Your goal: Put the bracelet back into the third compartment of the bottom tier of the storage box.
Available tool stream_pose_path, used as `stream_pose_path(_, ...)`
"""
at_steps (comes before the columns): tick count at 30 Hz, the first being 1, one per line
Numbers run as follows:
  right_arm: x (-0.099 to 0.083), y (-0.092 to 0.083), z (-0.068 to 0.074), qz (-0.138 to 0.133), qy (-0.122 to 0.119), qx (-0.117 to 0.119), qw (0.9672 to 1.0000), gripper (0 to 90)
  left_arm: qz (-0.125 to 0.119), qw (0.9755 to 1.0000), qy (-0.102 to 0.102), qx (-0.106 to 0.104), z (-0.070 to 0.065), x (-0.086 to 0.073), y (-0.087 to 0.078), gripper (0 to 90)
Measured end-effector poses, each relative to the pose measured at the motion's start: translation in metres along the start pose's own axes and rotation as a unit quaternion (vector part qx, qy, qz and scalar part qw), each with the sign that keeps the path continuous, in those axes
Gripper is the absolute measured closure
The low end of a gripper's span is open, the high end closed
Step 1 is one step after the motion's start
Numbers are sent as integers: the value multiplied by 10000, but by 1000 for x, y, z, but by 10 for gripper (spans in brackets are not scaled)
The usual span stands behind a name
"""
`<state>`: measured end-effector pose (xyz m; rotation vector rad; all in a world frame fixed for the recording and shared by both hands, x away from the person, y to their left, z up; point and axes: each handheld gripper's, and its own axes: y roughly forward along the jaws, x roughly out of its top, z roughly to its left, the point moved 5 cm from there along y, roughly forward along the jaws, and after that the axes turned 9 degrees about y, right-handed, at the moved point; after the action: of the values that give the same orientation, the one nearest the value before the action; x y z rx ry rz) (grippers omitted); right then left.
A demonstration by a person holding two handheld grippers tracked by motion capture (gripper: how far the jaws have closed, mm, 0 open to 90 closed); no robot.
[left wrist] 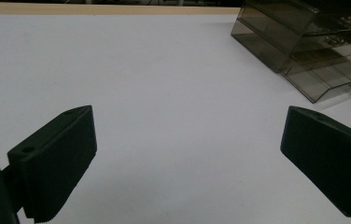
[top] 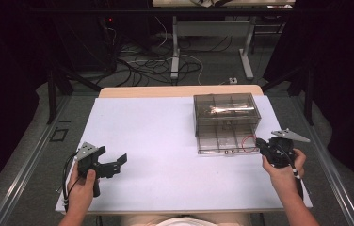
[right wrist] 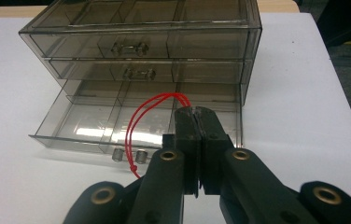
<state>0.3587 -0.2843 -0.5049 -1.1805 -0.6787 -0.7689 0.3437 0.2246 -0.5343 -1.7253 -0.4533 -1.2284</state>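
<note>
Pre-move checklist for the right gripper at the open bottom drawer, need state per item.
1. Bottom drawer of the smoky clear plastic three-drawer box pulled out: ok.
2. Upper two drawers shut: ok.
3. Right gripper jaws closed on the thin red string loop: ok.
4. String tied to the drawer's small metal handle: cannot tell; it passes close by.
5. Left gripper open, holding nothing, away from the box: ok.
6. White table top free in front of the drawer: ok.
</note>
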Motion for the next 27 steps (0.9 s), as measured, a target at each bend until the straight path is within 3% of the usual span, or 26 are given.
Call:
stream_pose_path(11, 6, 1, -1, -43, -40, -42, 10000, 891, -2, 10000, -9, 9, 0, 0, 0, 38)
stream_pose_path(27, 21, 14, -4, 160, -108, -164, 9997, 891, -31, 10000, -36, 39, 1, -1, 0, 38)
